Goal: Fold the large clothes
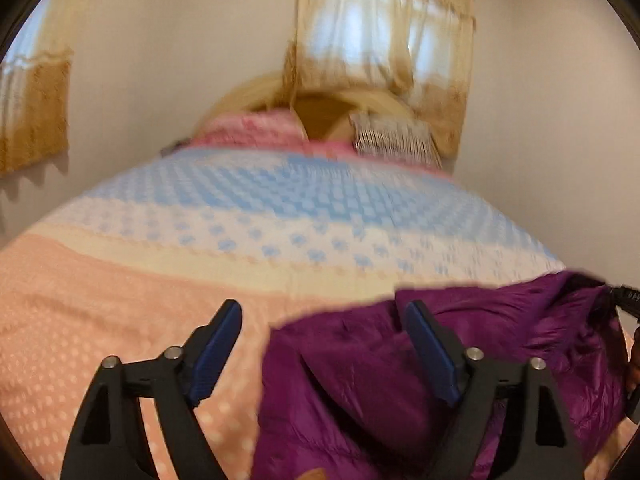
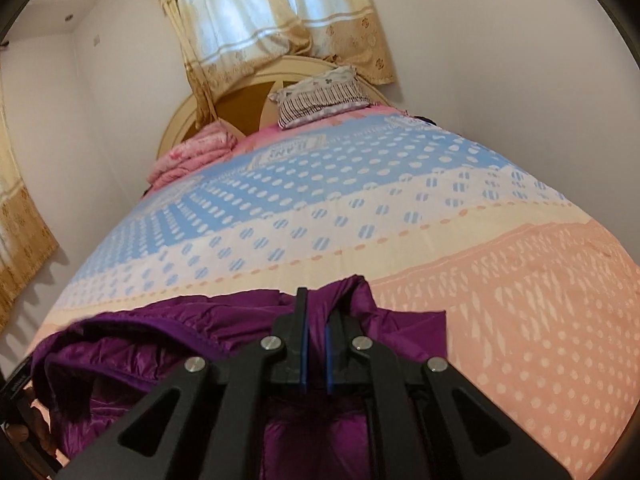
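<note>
The purple jacket [image 2: 168, 344] was spread crosswise on the near end of the bedspread [image 2: 500, 300]; the right gripper [image 2: 315, 344] was pinched on its far edge; the left gripper [image 1: 322, 344] was spread wide, its pads touching nothing; the pillow [image 2: 320, 98] was seen sharply only in the right view.

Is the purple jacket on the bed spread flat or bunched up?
Bunched up. The purple jacket lies in rumpled layers on the bedspread, one part pinched in the right hand-held gripper.

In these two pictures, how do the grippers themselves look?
Both look alike. The left gripper and the right gripper have black plastic linkage arms with triangular cut-outs, round silver pins at the joints, and flat dark blue pads on the fingers. No cables or sleeves show.
</note>
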